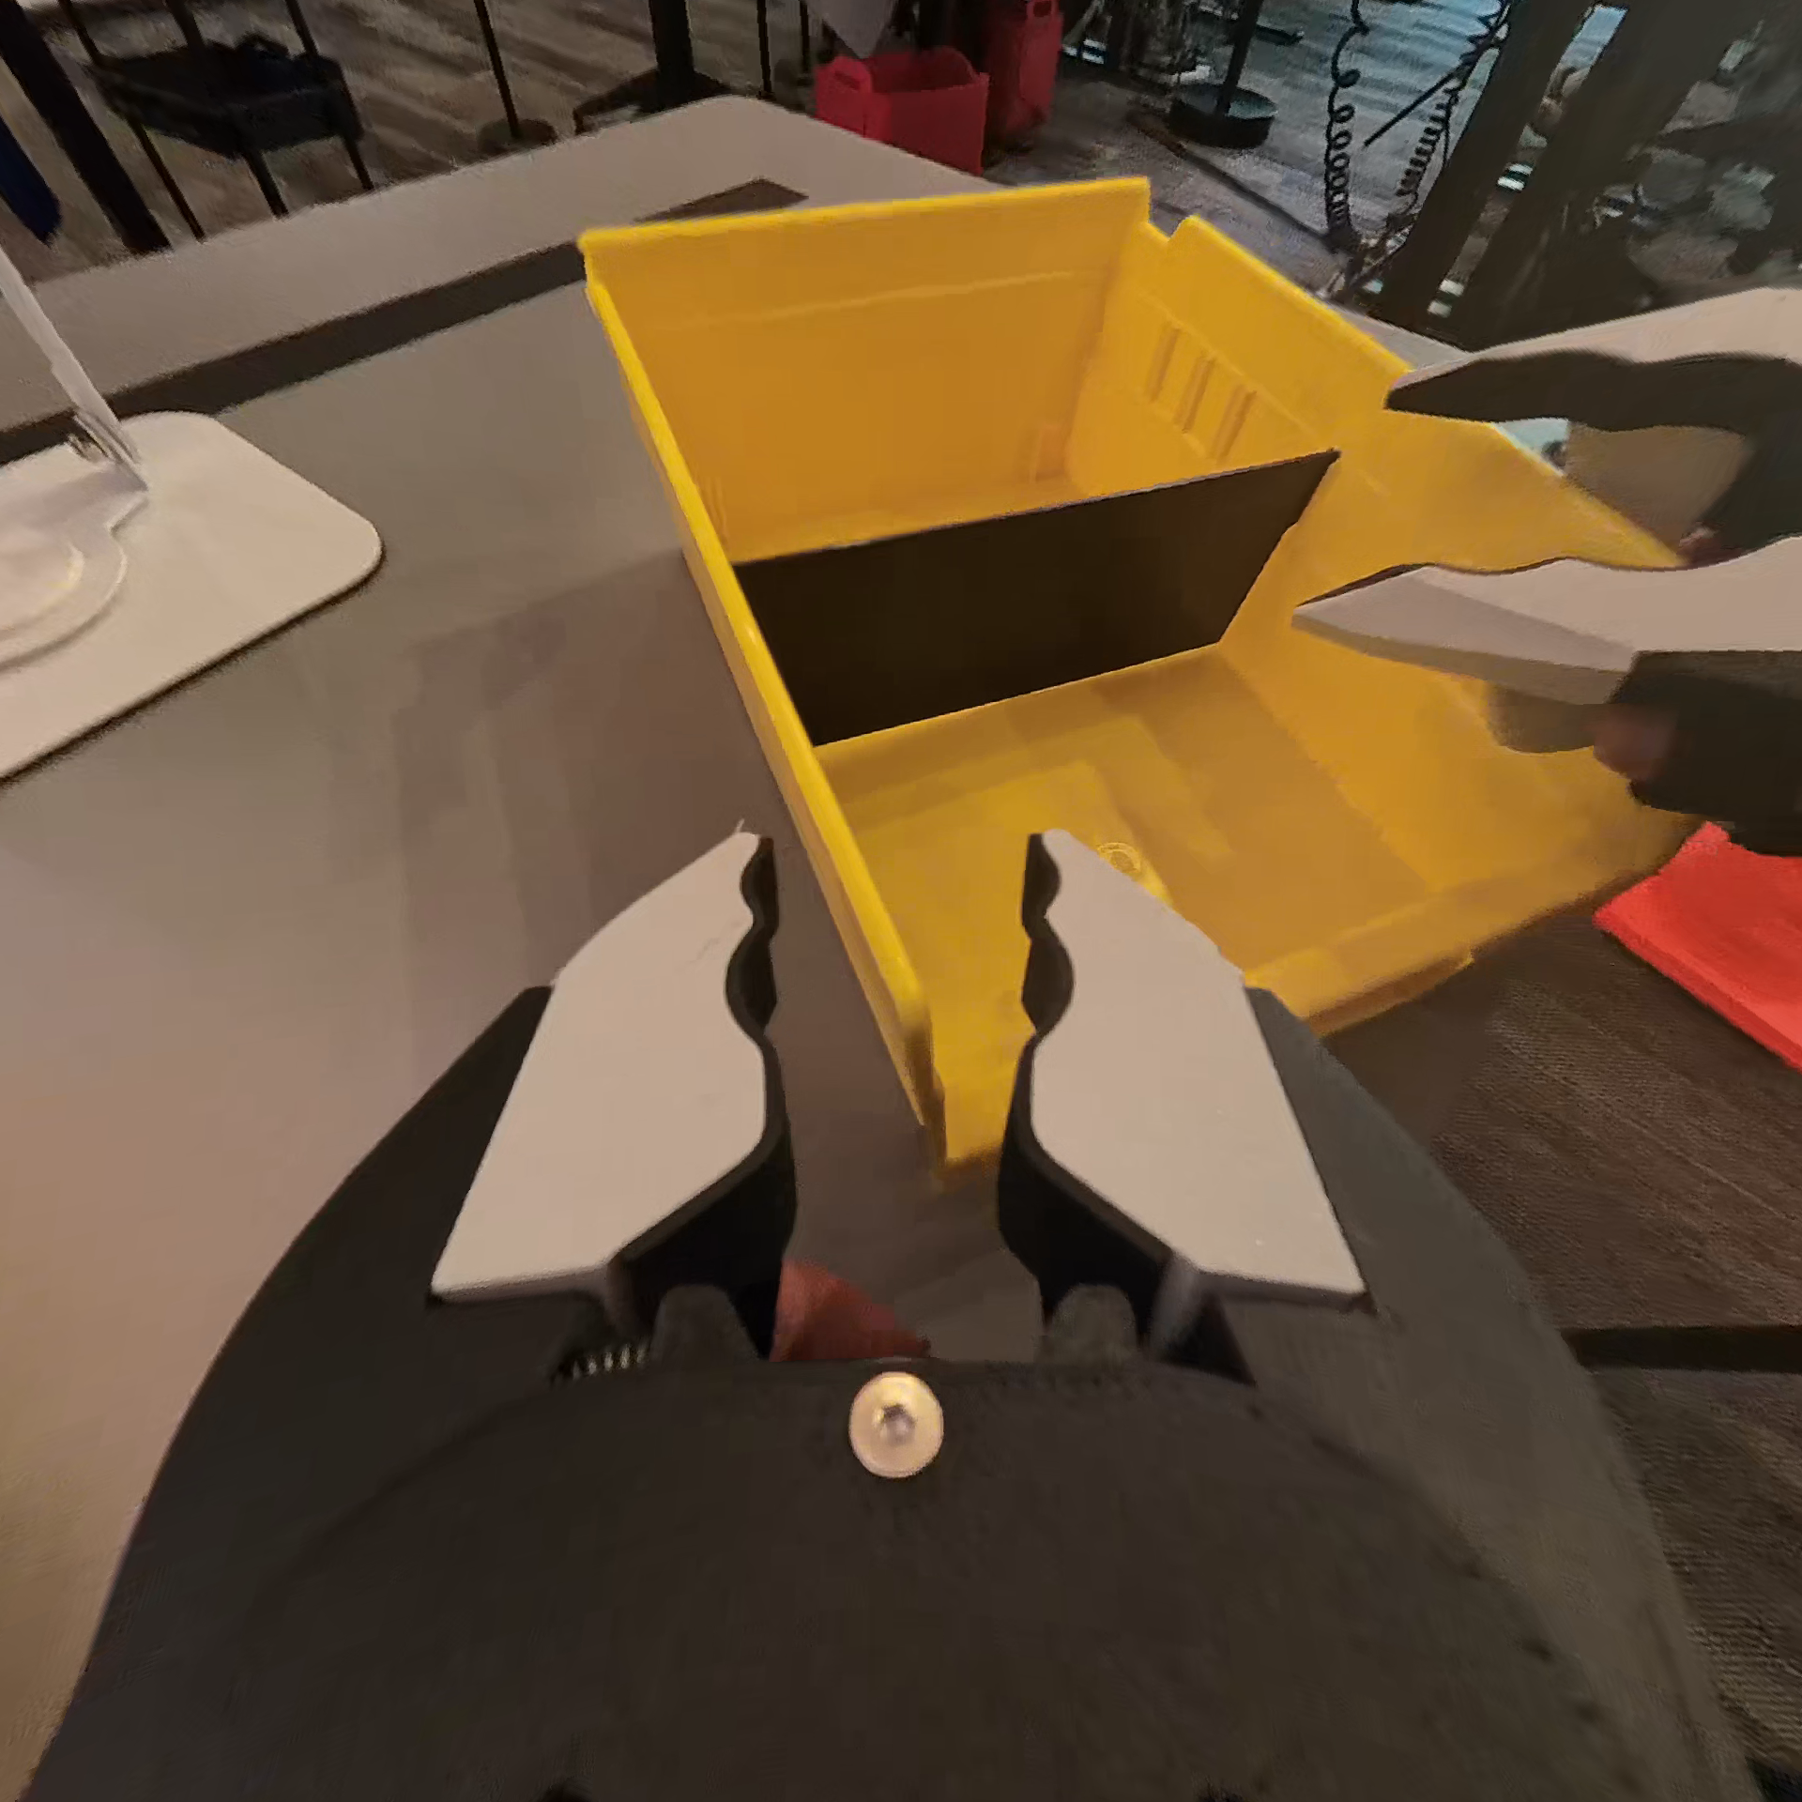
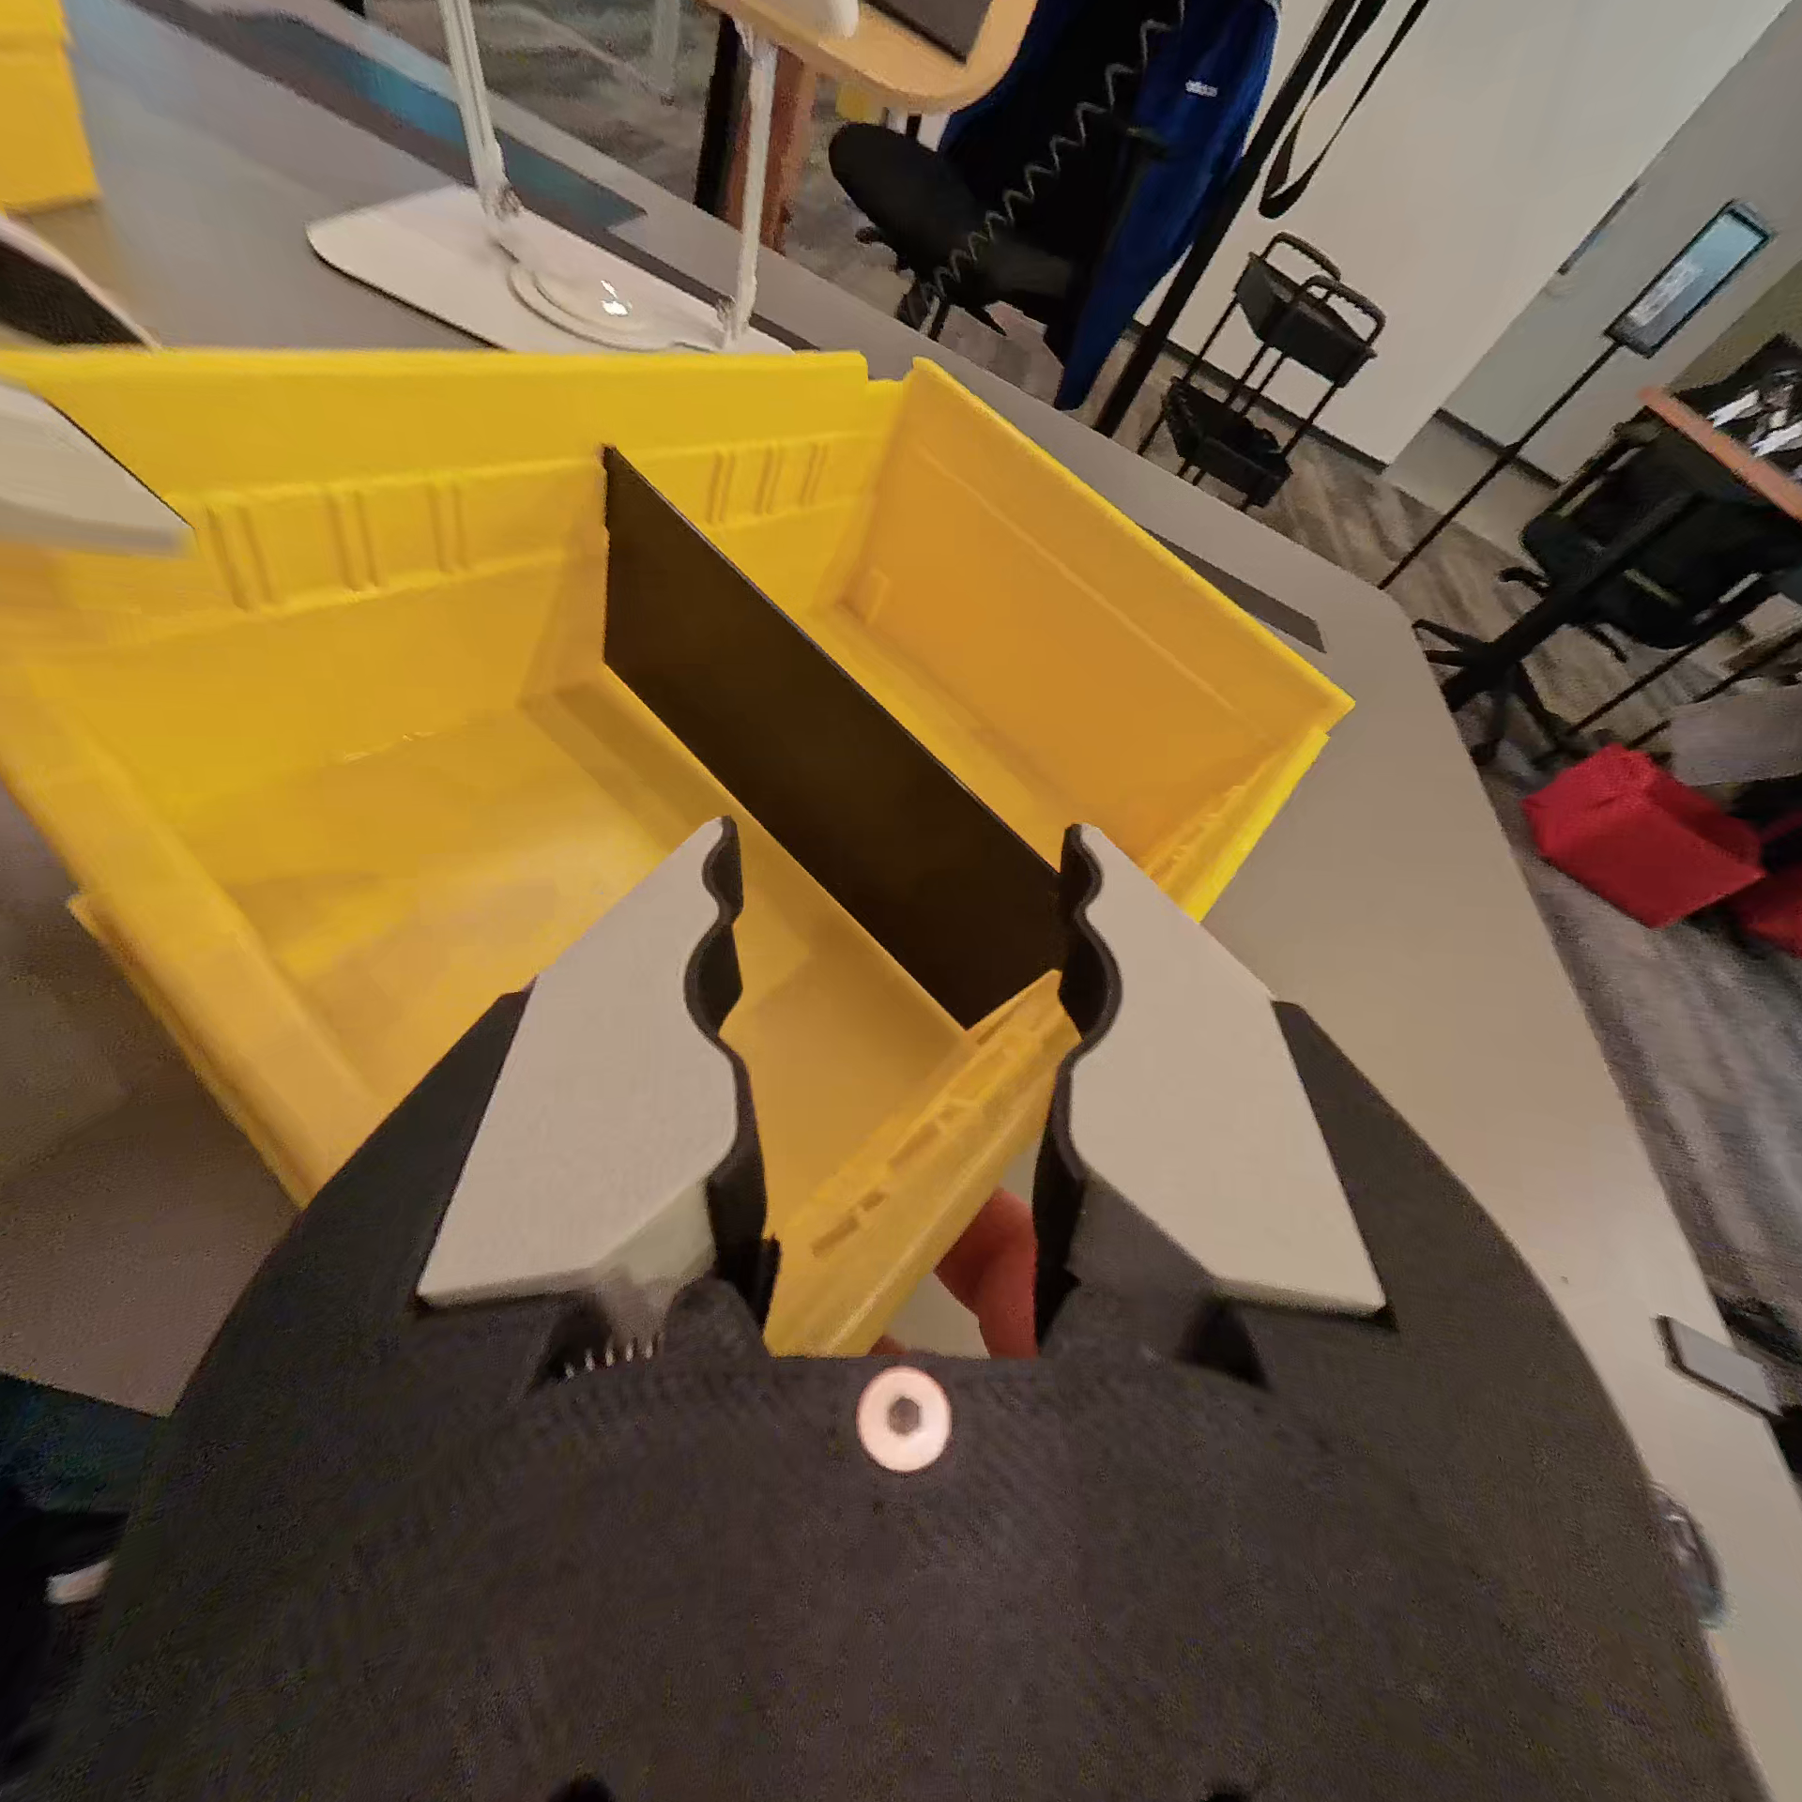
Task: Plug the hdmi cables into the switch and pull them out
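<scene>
No HDMI cable or switch shows in either view. A yellow plastic bin [image 1: 848, 322] with a black divider [image 1: 1014, 595] across its middle sits on the grey table, and both halves look empty. My left gripper [image 1: 897, 848] is open and empty, hovering over the bin's near left wall. My right gripper [image 1: 1346, 507] is open and empty over the bin's right side. In the right wrist view, the right gripper [image 2: 899, 829] hangs over the bin [image 2: 439, 410] near one end of the divider [image 2: 809, 741]. A finger [image 2: 88, 488] of the left gripper shows at the left edge.
A white stand with a flat base [image 1: 195, 546] [image 2: 419, 254] sits on the table beyond the bin. A flat red thing [image 1: 1736, 936] lies right of the bin. Another yellow bin [image 2: 39, 107] is at the far left. Red bags [image 2: 1638, 839], chairs and a cart stand on the floor past the table edge.
</scene>
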Motion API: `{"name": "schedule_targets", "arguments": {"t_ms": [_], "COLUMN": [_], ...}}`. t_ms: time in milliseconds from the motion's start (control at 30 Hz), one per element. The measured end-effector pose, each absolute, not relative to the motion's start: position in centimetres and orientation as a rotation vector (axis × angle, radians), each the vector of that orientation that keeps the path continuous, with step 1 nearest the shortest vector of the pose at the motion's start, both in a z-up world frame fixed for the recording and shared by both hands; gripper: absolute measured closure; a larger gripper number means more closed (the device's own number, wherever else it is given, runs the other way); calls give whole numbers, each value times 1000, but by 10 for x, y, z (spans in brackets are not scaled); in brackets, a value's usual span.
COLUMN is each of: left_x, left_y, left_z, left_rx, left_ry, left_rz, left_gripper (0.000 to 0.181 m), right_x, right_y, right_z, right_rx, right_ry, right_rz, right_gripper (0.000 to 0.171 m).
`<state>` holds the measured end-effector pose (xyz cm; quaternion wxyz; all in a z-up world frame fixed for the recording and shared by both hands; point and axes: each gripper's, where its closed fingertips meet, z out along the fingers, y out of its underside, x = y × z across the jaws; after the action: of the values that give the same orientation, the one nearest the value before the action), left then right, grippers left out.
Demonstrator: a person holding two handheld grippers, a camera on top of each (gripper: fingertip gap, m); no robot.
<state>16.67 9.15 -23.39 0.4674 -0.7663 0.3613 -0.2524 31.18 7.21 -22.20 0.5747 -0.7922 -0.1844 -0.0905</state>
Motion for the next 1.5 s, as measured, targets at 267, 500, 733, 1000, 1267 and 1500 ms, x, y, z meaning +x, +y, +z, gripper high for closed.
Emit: {"name": "schedule_targets", "arguments": {"t_ms": [267,500,733,1000,1267,1500], "left_x": [78,-176,-295,-297,-351,-392], "left_y": [98,140,137,135,113,100], "left_z": [-159,-146,-236,-268,-268,-269], "left_rx": [-1718,-1897,-2264,-2354,-2372,-2369], "left_ry": [864,609,411,317,215,169], "left_rz": [-358,294,271,13,6,-32], "left_gripper": [121,98,112,174,176,177], "right_x": [344,374,391,434,485,513], "right_y": [82,93,97,99,93,80], "right_z": [-227,-230,-232,-228,-229,-229], "right_rx": [-1883,-1922,-1991,-2008,-2043,-2054], "right_ry": [-452,-472,-466,-463,-442,-396], "right_rz": [-413,-423,-349,-420,-513,-580], "right_gripper": [111,125,148,163,165,163]}}
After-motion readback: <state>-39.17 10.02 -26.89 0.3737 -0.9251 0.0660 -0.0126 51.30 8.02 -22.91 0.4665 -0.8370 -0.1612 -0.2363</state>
